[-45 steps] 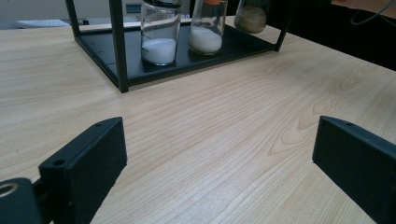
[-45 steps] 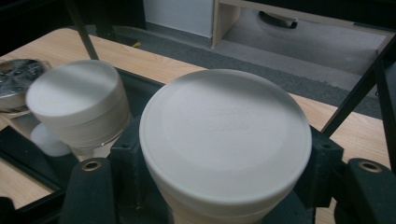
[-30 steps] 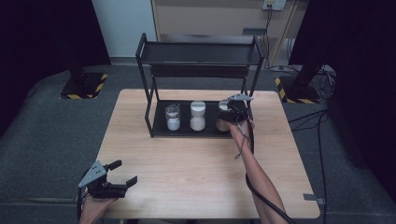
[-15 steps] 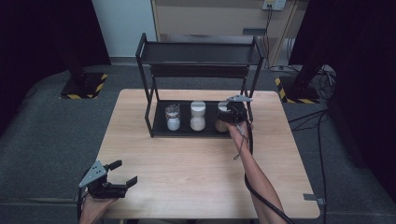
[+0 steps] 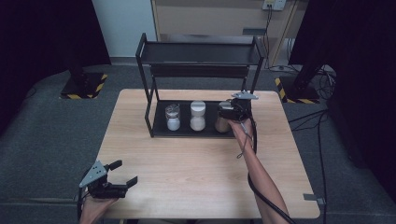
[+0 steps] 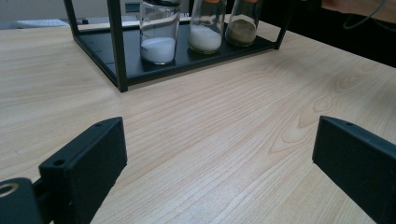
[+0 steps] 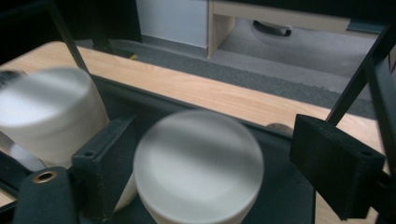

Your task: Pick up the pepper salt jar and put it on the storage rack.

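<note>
My right gripper (image 7: 205, 158) had just opened around the brown jar (image 7: 198, 165) on the rack (image 5: 159, 126); my left gripper (image 6: 219, 158) stayed open over the table (image 6: 210, 130).

You're in a lab: a lone bench (image 5: 196, 186) on grey carpet, black curtains (image 5: 42, 37), hazard-taped stand bases (image 5: 84, 86), loose cables (image 5: 322, 116).
</note>
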Demonstrator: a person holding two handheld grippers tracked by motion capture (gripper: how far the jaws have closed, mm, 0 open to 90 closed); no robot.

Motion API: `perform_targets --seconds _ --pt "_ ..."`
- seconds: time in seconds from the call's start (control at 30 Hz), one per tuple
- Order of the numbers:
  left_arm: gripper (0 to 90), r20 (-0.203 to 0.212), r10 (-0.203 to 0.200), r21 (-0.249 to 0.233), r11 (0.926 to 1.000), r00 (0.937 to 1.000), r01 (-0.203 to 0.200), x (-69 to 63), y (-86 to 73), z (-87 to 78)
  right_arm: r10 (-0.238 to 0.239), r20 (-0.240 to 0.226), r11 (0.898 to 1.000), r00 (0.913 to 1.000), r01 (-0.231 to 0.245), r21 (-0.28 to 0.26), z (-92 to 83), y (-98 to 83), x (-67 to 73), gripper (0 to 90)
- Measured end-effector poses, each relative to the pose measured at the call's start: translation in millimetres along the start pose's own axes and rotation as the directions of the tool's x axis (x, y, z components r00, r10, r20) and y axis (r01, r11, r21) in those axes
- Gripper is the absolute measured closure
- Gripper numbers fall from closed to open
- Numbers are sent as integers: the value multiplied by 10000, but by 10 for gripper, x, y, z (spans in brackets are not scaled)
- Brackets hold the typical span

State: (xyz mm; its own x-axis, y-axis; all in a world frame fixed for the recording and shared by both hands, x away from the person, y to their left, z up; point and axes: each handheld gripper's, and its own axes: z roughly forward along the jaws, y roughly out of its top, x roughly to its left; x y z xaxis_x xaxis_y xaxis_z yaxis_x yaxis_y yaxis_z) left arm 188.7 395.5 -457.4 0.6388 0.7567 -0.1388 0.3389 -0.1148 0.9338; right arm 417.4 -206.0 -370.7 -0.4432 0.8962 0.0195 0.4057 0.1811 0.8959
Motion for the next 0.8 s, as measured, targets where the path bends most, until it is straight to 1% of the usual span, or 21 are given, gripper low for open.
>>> perform_targets --seconds 0.07,0.2,0.27,0.37,0.47,0.57,0.7,0.8 --pt "19 -2 8 0 10000 10000 -8 -2 1 0 -129 -7 9999 9999 129 -116 -52 40 8 143" --pt "19 -9 11 13 10000 10000 -11 -4 3 0 -265 -218 9993 9994 258 -288 -163 120 12 140" --pt "19 -5 5 3 10000 10000 -5 -3 3 -1 -212 -447 9992 9988 197 -336 -221 158 -2 140" --pt "19 7 -5 17 10000 10000 5 -1 4 2 -352 -641 9983 9973 321 -480 -323 201 5 139" --pt "19 2 -7 -4 10000 10000 7 0 2 1 -398 -914 9973 9950 339 -646 -436 242 -3 137" --pt "19 -7 -15 -23 10000 10000 15 1 2 3 -269 -1331 9962 9907 155 -853 -569 274 -21 134" --pt "19 -30 -73 -58 10000 10000 72 6 -3 7 -556 -1831 9933 9815 357 -1101 -750 318 -13 133" --pt "19 -42 -69 -16 10000 10000 69 1 0 9 -647 -2152 9919 9744 391 -1210 -871 311 -3 134"
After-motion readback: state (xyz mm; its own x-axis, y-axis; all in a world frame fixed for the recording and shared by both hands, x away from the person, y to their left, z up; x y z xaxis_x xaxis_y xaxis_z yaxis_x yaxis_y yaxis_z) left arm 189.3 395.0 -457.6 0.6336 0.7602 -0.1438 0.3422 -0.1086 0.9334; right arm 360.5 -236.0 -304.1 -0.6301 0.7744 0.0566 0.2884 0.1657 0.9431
